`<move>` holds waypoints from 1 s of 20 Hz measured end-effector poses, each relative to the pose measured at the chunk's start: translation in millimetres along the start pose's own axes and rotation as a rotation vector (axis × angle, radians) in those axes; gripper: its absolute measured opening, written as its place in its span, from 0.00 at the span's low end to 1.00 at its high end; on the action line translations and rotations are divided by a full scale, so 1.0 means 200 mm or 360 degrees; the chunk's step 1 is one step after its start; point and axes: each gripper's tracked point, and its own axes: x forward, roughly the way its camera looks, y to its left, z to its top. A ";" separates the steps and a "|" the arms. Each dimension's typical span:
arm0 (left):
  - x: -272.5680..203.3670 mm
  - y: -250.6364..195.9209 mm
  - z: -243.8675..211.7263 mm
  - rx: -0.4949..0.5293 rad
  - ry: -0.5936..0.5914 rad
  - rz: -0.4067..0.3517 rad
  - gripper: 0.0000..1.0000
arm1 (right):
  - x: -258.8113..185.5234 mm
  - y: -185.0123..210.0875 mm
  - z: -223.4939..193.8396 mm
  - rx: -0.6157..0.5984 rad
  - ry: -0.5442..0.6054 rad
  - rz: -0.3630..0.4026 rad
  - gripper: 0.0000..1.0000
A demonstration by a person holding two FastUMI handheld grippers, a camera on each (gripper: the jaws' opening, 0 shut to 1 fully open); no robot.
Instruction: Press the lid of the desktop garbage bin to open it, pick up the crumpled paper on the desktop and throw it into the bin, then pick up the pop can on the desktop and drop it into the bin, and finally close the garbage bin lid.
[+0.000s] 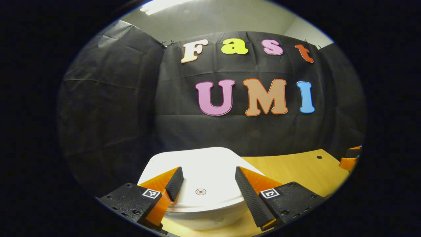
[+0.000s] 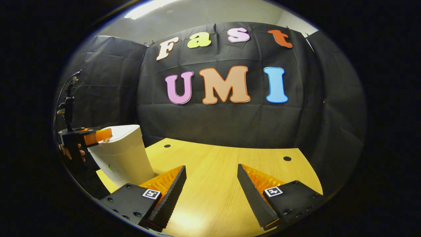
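In the left gripper view the white desktop garbage bin point(image 1: 210, 164) sits right in front of me, its lid down, with a small red ring mark point(image 1: 200, 191) on top. My left gripper point(image 1: 209, 169) is open, its two fingers spread just above the lid on either side of the mark. In the right gripper view the bin point(image 2: 121, 158) stands at the left of the wooden table, with the left gripper point(image 2: 97, 136) over its top and a hand point(image 2: 70, 151) holding it. My right gripper point(image 2: 211, 166) is open over bare table with nothing between its fingers.
The light wooden table point(image 2: 223, 184) stretches to the black cloth wall and has small dark holes point(image 2: 287, 158) near its far edge. Part of the other gripper point(image 1: 350, 159) shows at the right edge of the left gripper view.
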 end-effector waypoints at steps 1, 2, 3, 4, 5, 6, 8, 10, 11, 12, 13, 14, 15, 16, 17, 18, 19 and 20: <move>-0.01 0.00 0.01 -0.0022 -0.0005 -0.0003 0.94 | -0.02 0.00 0.05 0.0004 -0.0044 -0.0007 0.98; -0.02 -0.04 0.06 -0.0062 -0.0038 -0.0046 0.94 | -0.04 -0.01 0.10 0.0003 -0.0089 -0.0022 0.98; -0.04 -0.11 0.13 -0.0085 -0.0087 -0.0091 0.93 | -0.07 -0.03 0.14 0.0006 -0.0130 -0.0040 0.98; -0.06 -0.18 0.22 -0.0082 -0.0165 -0.0142 0.93 | -0.10 -0.04 0.19 0.0016 -0.0169 -0.0058 0.98; -0.08 -0.26 0.29 -0.0059 -0.0238 -0.0202 0.93 | -0.13 -0.05 0.23 0.0029 -0.0207 -0.0076 0.98; -0.09 -0.34 0.35 -0.0022 -0.0297 -0.0255 0.92 | -0.17 -0.06 0.27 0.0042 -0.0244 -0.0096 0.98; -0.15 -0.50 0.42 0.0015 -0.0390 -0.0357 0.93 | -0.25 -0.10 0.34 0.0052 -0.0324 -0.0150 0.98; -0.21 -0.69 0.46 -0.0017 -0.0437 -0.0489 0.92 | -0.33 -0.15 0.38 0.0055 -0.0385 -0.0216 0.94; -0.24 -0.80 0.45 -0.0046 -0.0438 -0.0562 0.93 | -0.37 -0.17 0.39 0.0060 -0.0406 -0.0250 0.94; -0.28 -0.90 0.44 -0.0079 -0.0429 -0.0640 0.92 | -0.41 -0.20 0.40 0.0068 -0.0423 -0.0286 0.98; -0.31 -0.99 0.43 -0.0108 -0.0418 -0.0711 0.92 | -0.45 -0.23 0.40 0.0074 -0.0438 -0.0322 0.98; -0.34 -1.08 0.41 -0.0125 -0.0395 -0.0784 0.93 | -0.49 -0.26 0.39 0.0080 -0.0448 -0.0361 0.98; -0.37 -1.16 0.38 -0.0132 -0.0370 -0.0847 0.93 | -0.53 -0.28 0.38 0.0086 -0.0456 -0.0393 0.94; -0.39 -1.22 0.35 -0.0126 -0.0343 -0.0902 0.92 | -0.56 -0.31 0.37 0.0093 -0.0464 -0.0424 0.98; -0.41 -1.27 0.33 -0.0114 -0.0327 -0.0942 0.92 | -0.58 -0.34 0.36 0.0101 -0.0470 -0.0457 0.98; -0.43 -1.31 0.34 -0.0105 -0.0327 -0.0972 0.93 | -0.60 -0.36 0.34 0.0110 -0.0470 -0.0481 0.98; -0.44 -1.34 0.33 -0.0098 -0.0326 -0.0994 0.93 | -0.62 -0.38 0.32 0.0122 -0.0465 -0.0500 0.98; -0.46 -1.36 0.33 -0.0093 -0.0325 -0.1020 0.92 | -0.63 -0.40 0.31 0.0136 -0.0461 -0.0518 0.98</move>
